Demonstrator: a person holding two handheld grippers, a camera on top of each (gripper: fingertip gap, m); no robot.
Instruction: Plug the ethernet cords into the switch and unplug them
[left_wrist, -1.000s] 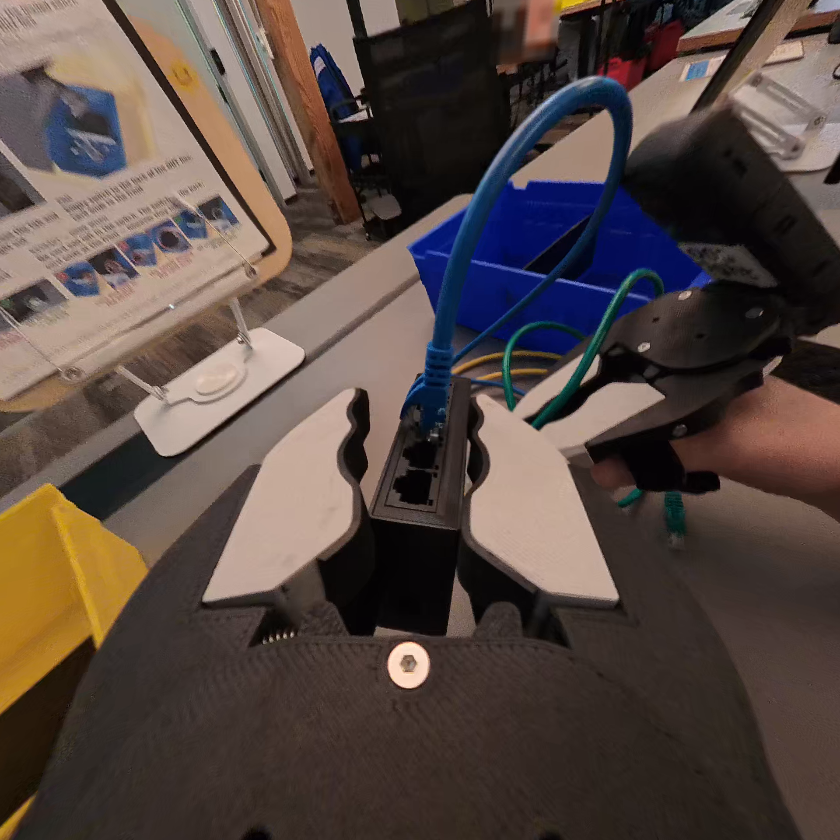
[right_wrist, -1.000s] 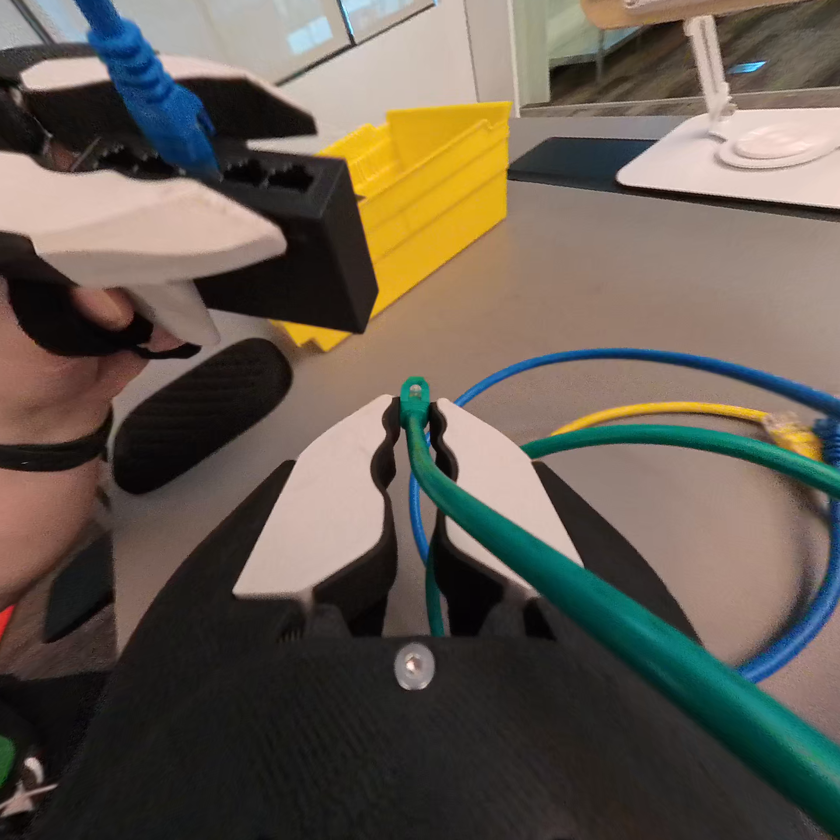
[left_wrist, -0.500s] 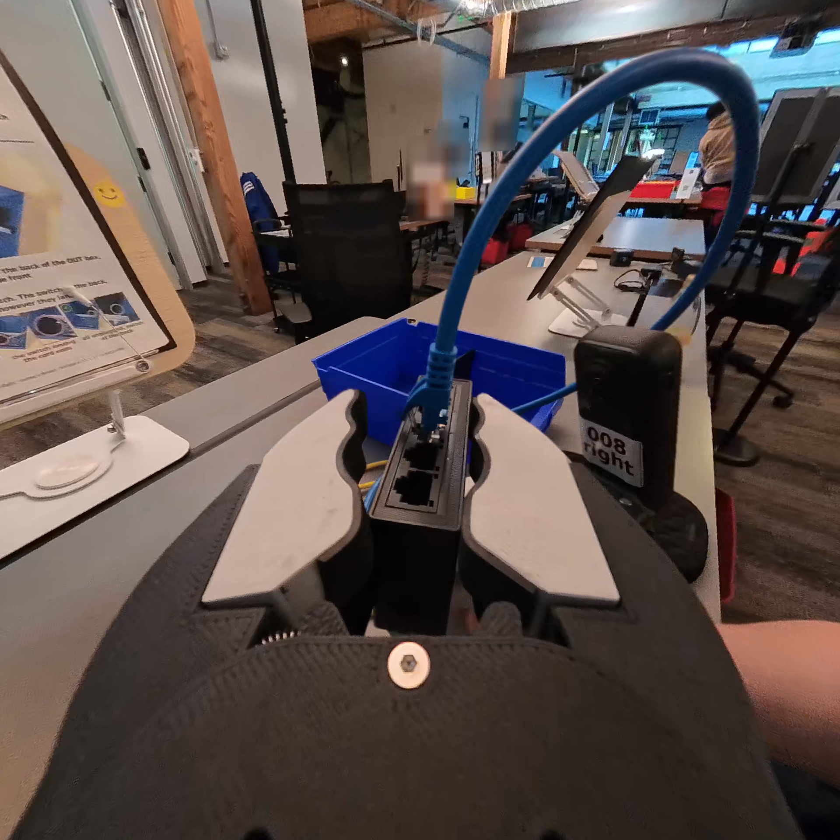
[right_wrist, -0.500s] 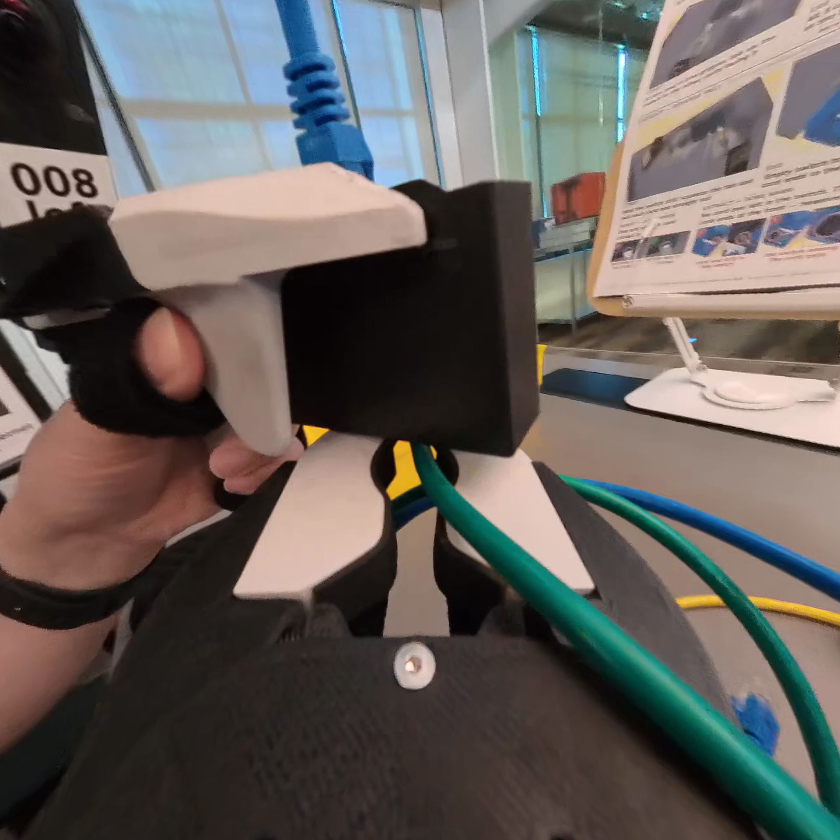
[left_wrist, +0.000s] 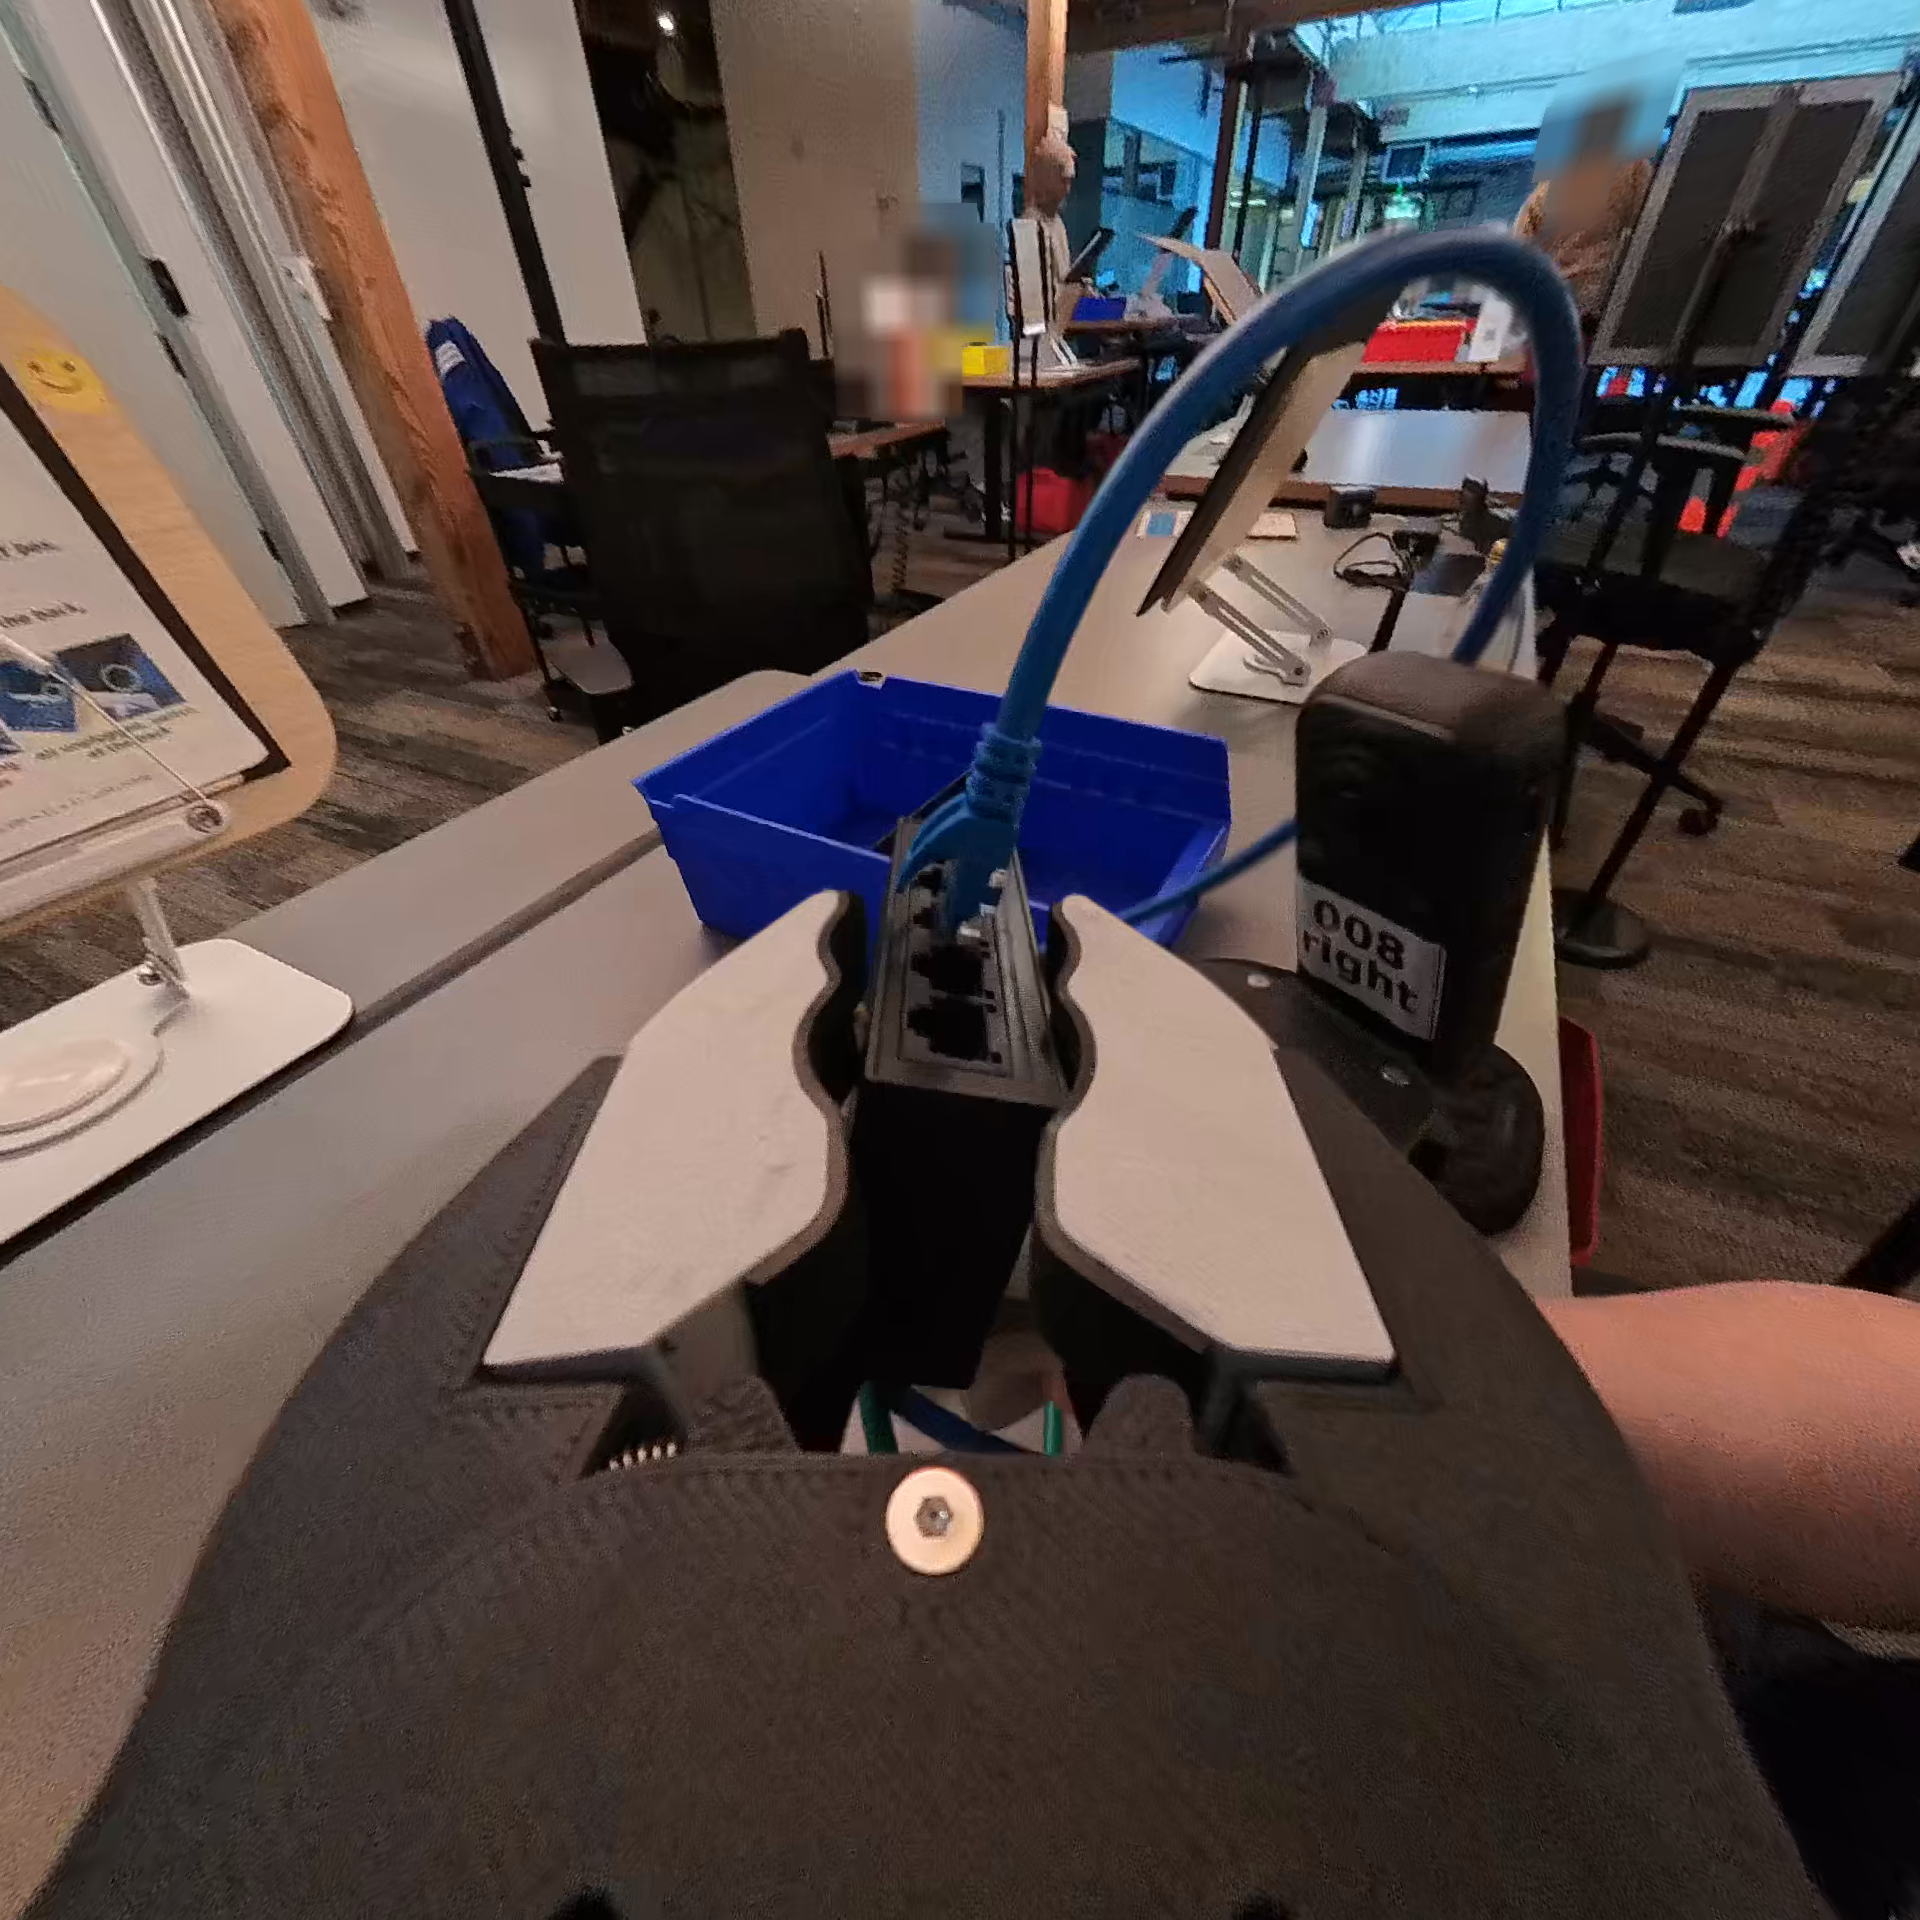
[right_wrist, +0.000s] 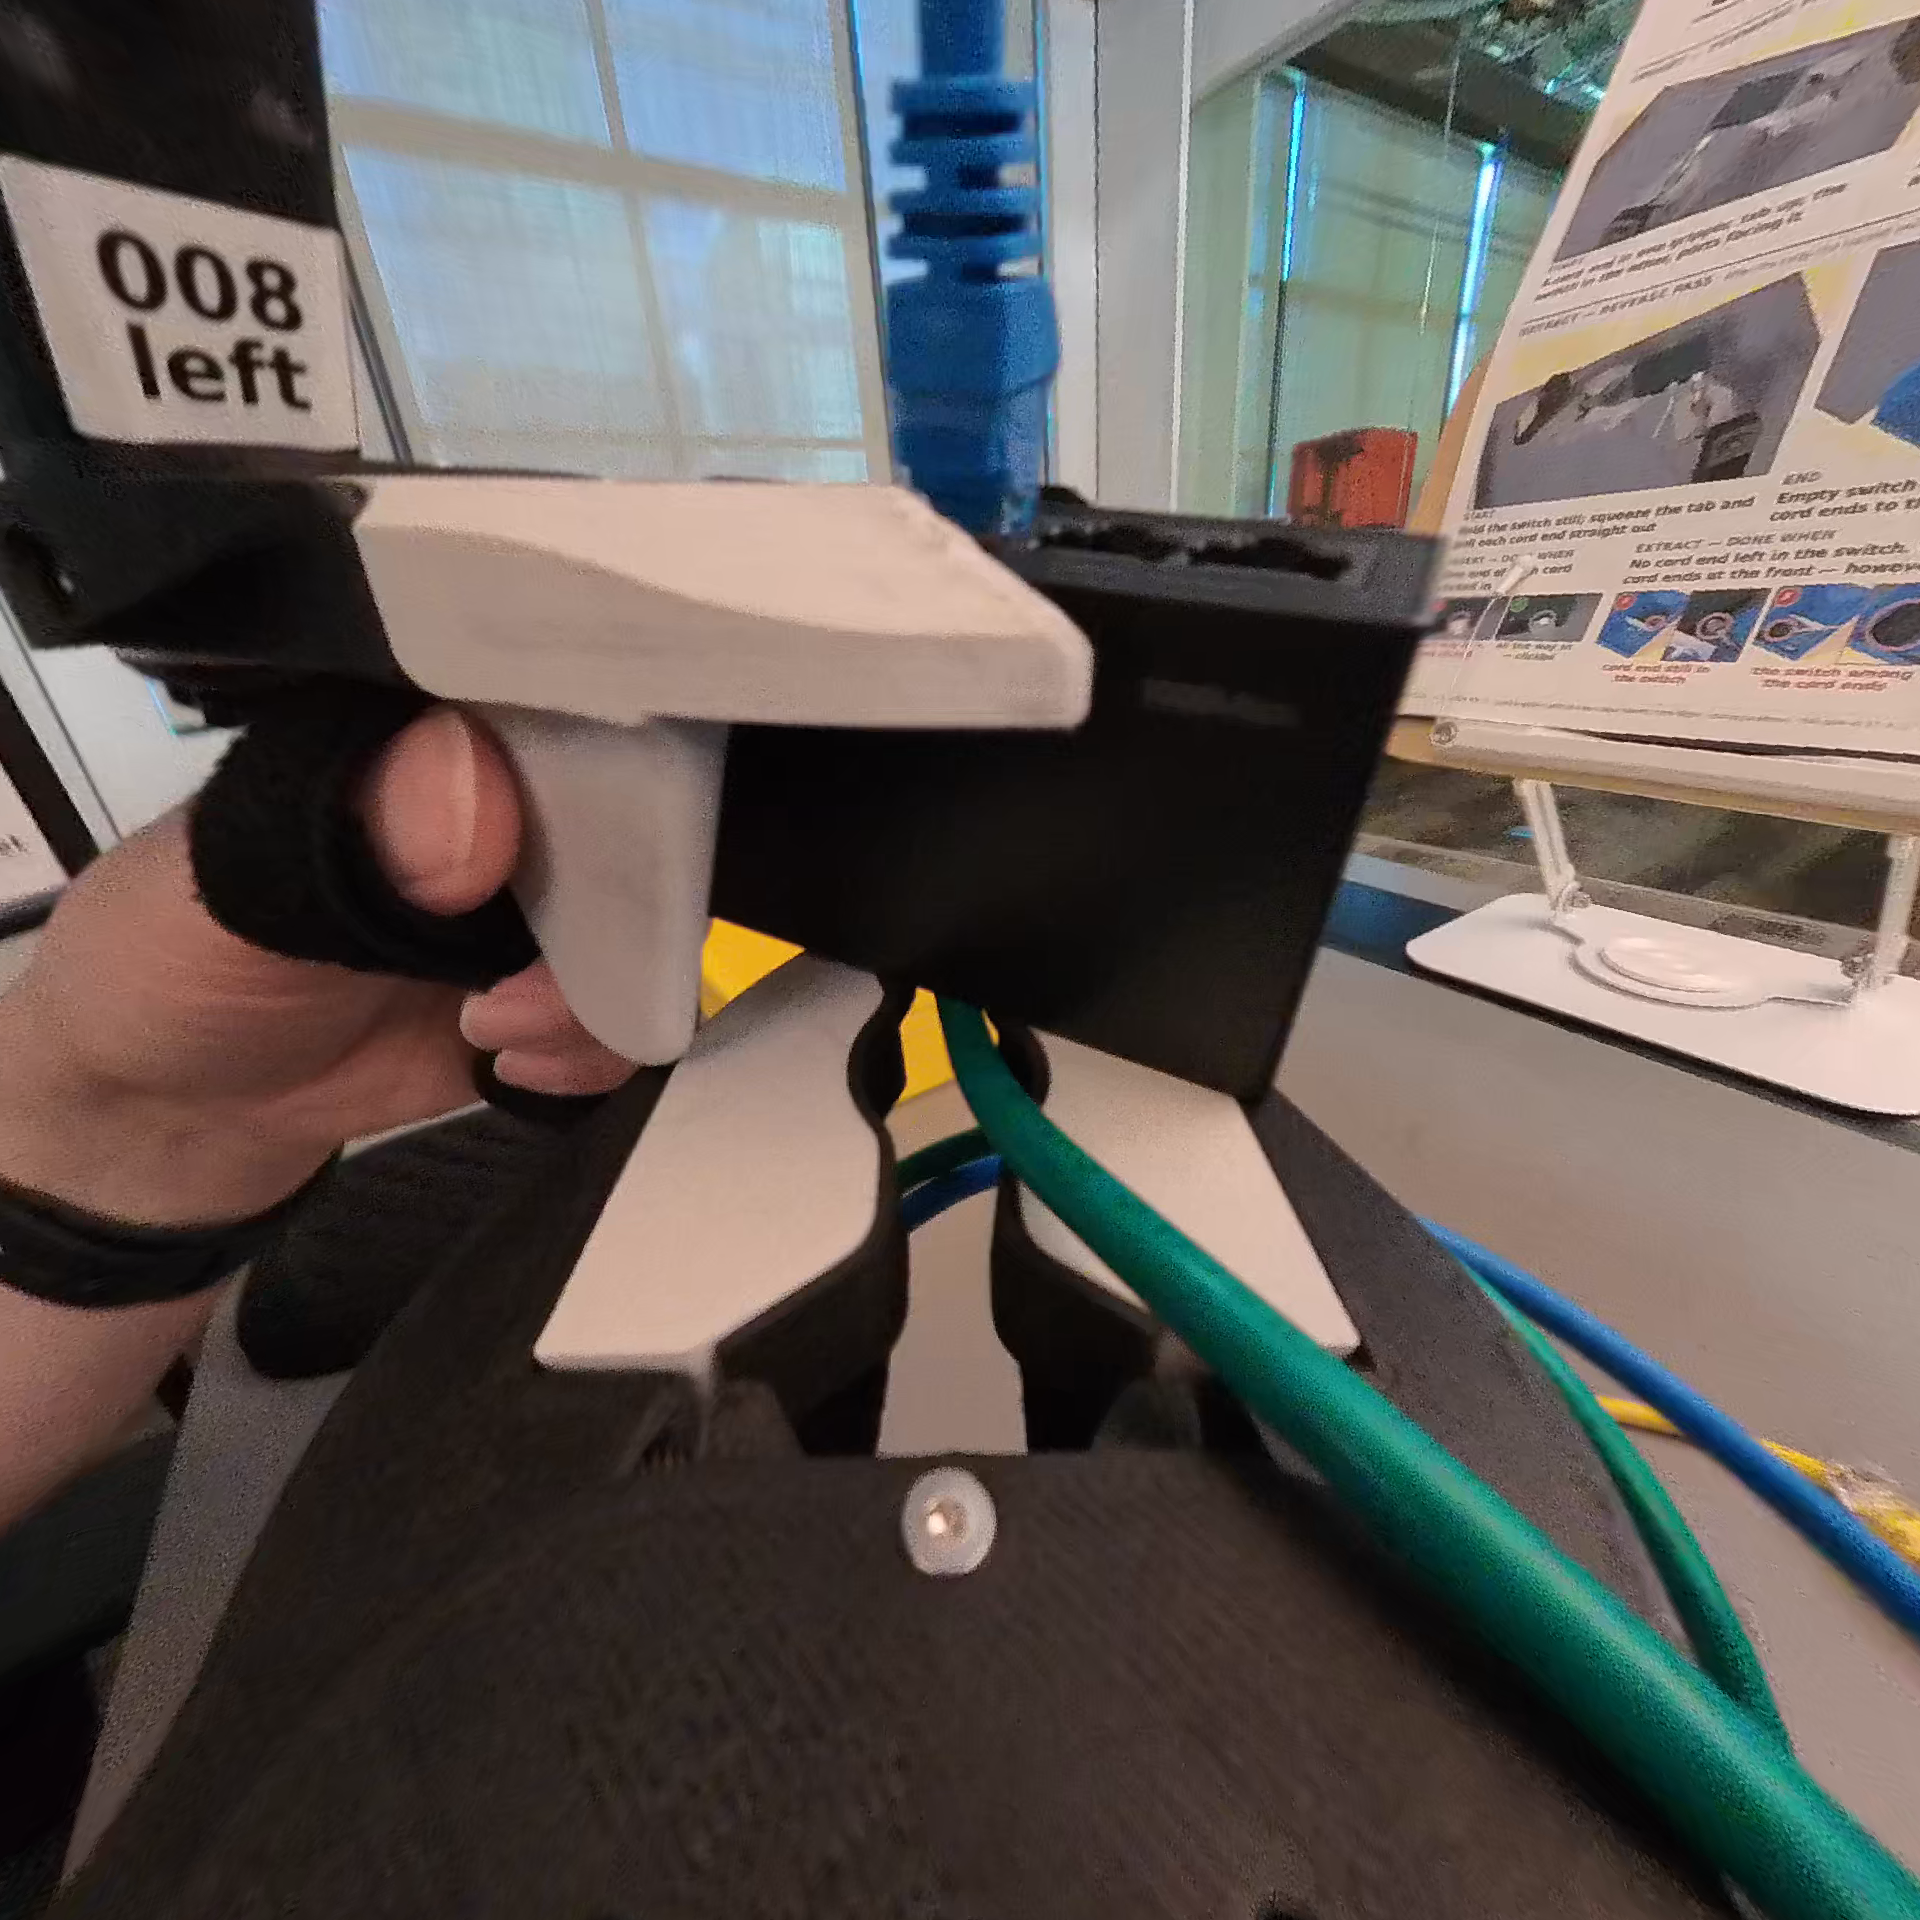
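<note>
My left gripper (left_wrist: 956, 935) is shut on the black switch (left_wrist: 951, 1091) and holds it above the grey table with its ports facing up. A blue cord (left_wrist: 1091, 520) is plugged into the far port and arcs up and to the right. My right gripper (right_wrist: 951, 1029) is shut on the green cord (right_wrist: 1195, 1288) and sits right under the switch (right_wrist: 1039, 831). Its tips and the green plug are hidden behind the switch. The left gripper's white finger (right_wrist: 727, 603) and the blue plug (right_wrist: 966, 364) show from the side. The right gripper's black camera block (left_wrist: 1423, 852) stands to the right.
A blue bin (left_wrist: 935, 790) sits on the table beyond the switch. An instruction board on a white stand (right_wrist: 1714, 416) is on the far side. A yellow bin (right_wrist: 748, 966) shows behind the switch. Blue (right_wrist: 1662, 1382) and yellow (right_wrist: 1849, 1486) cords lie on the table. The gap from one gripper's tips to the other's is roughly 8 cm.
My right gripper has risen from the table with the green cord to just under the switch. My left gripper has tilted and come closer with the switch. Both grips are unchanged.
</note>
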